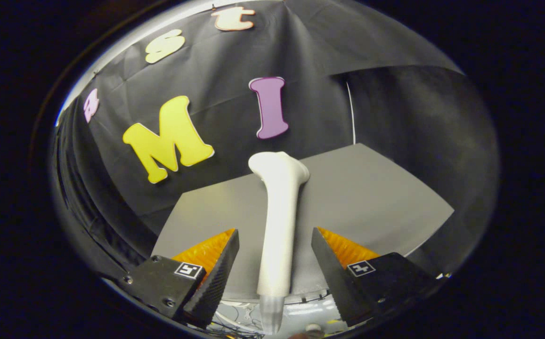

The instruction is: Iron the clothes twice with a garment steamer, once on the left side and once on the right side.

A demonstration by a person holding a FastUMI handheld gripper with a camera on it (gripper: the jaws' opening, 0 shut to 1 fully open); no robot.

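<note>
- Grey table (371,197) spread beyond the fingers, bare on both sides of the steamer; no garment lying on the visible part.
- Black cloth wall (394,117) rising behind the table's far edge, creased, with a thin pale vertical line at the corner where two panels meet.
- White steamer (279,226) lying or standing lengthwise between the fingers, running straight ahead from them: narrow handle nearest, widening to a bulbous head at the far end, just short of the table's far edge.
- Grey, tapered tip (271,313) at the handle's near end, pointing back toward the gripper, below the level of the fingertips.
- Tangle of cables (239,320) and pale clutter glimpsed under the table's near edge, too small to make out.
- Nothing between the fingers and the steamer handle to block the way.
- Hand holding the tool hidden; gripper (275,233) aimed level along the table, centred on the handle, tilted slightly.
- Fingers spread wide, one on each side of the handle, ribbed inner faces turned toward it.
- Clear gap on both sides between finger and handle: no contact, nothing gripped.
- Small square marker on the body behind each finger.
</note>
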